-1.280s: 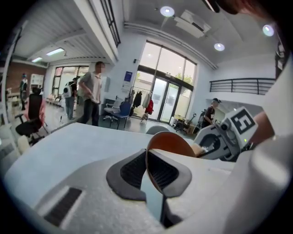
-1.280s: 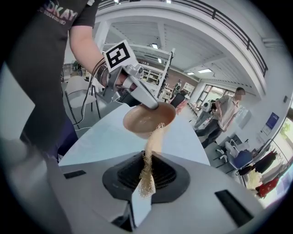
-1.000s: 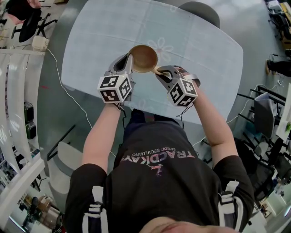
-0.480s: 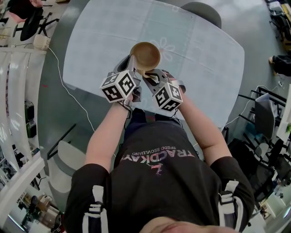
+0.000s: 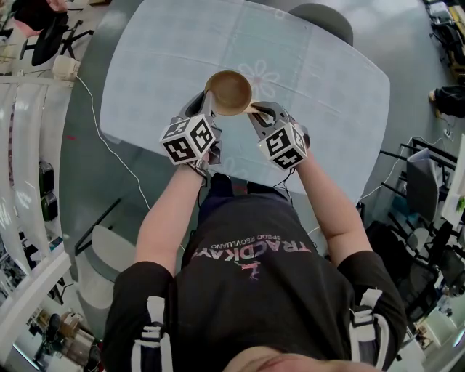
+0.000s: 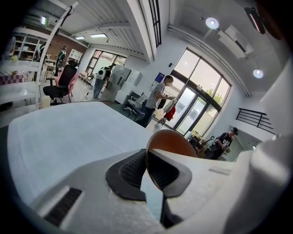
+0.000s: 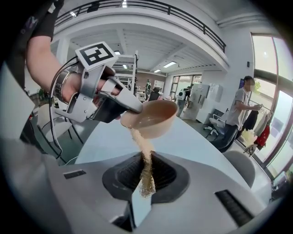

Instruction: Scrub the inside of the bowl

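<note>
A brown wooden bowl (image 5: 229, 92) is held above the pale table (image 5: 145, 73). My left gripper (image 5: 205, 104) is shut on the bowl's near-left rim; in the left gripper view that rim (image 6: 170, 141) stands edge-on between the pads of the left gripper (image 6: 146, 157). My right gripper (image 5: 256, 115) is shut on a thin tan scrubbing strip (image 7: 145, 167). The strip rises to the near side of the bowl (image 7: 151, 116) and touches its rim. The right gripper view also shows the left gripper (image 7: 120, 108) and the hand behind it, with the right gripper (image 7: 145, 178) below.
A light cloth with a faint flower print (image 5: 258, 73) covers the table. A grey chair (image 5: 323, 18) stands at its far side. A white cable (image 5: 109, 145) runs over the floor at left. People stand by the windows (image 6: 158, 98).
The right gripper swung left under the bowl, then back out to the right. The bowl and left gripper shifted only slightly. Both grips are unchanged.
</note>
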### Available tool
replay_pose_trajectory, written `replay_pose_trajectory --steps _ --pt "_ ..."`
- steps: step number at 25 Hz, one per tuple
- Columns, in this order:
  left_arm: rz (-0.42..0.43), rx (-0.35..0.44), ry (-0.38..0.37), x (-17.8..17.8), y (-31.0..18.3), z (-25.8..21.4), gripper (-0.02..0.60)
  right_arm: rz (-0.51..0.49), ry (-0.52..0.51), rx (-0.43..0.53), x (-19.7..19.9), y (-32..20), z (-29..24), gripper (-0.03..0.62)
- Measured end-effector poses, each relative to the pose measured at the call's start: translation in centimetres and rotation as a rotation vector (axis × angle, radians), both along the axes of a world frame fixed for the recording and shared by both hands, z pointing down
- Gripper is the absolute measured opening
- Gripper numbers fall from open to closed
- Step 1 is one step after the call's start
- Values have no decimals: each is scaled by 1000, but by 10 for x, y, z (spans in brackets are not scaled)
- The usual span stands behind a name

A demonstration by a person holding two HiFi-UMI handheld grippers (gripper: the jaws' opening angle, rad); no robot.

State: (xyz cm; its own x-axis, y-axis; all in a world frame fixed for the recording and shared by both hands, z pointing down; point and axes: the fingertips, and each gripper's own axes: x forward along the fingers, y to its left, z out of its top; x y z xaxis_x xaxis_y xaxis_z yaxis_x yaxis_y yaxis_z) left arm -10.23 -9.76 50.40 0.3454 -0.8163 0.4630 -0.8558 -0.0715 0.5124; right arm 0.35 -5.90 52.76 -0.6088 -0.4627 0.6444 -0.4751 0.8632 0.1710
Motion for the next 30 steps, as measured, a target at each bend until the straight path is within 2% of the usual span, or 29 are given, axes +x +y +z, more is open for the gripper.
replay_pose_trajectory --steps 2,8,13,17,30 --pt "2 -9 -16 -2 0 4 28 67 -26 -13 14 -9 -1 32" --pt "18 -58 -56 0 3 26 27 346 -215 -54 57 -51 -22 32" --pt "46 -101 -73 10 -6 46 28 479 -334 -66 84 -75 -35 32" --pt "79 -137 -101 19 -20 66 28 513 -385 -74 94 -83 -37 32" --pt "137 -260 -170 38 -51 125 28 512 -393 -138 100 -95 -6 32"
